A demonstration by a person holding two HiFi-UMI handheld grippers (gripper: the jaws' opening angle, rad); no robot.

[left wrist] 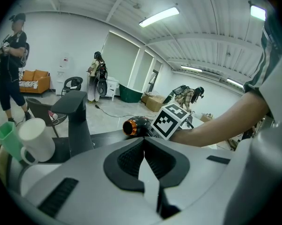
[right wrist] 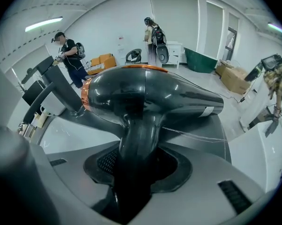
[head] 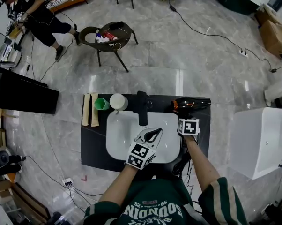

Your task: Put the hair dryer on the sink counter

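The black hair dryer [head: 190, 104] with an orange nozzle ring hangs just over the back right of the black sink counter [head: 92, 144]. My right gripper [head: 188, 115] is shut on its handle. In the right gripper view the handle [right wrist: 136, 139] runs down between the jaws, with the body [right wrist: 150, 95] lying across above them. My left gripper [head: 152, 135] hovers over the white basin [head: 122, 135], shut with nothing in it. In the left gripper view its jaws [left wrist: 144, 144] meet at the tips, and beyond them are the dryer's nozzle [left wrist: 133, 126] and the right gripper's marker cube [left wrist: 171, 121].
A black faucet [head: 142, 108] stands behind the basin, with a green cup [head: 101, 104] and a white mug [head: 118, 101] to its left. Wooden strips [head: 89, 109] lie at the counter's left end. A white tub [head: 258, 139] is at the right, and a chair [head: 108, 36] and a person [head: 35, 13] are farther off.
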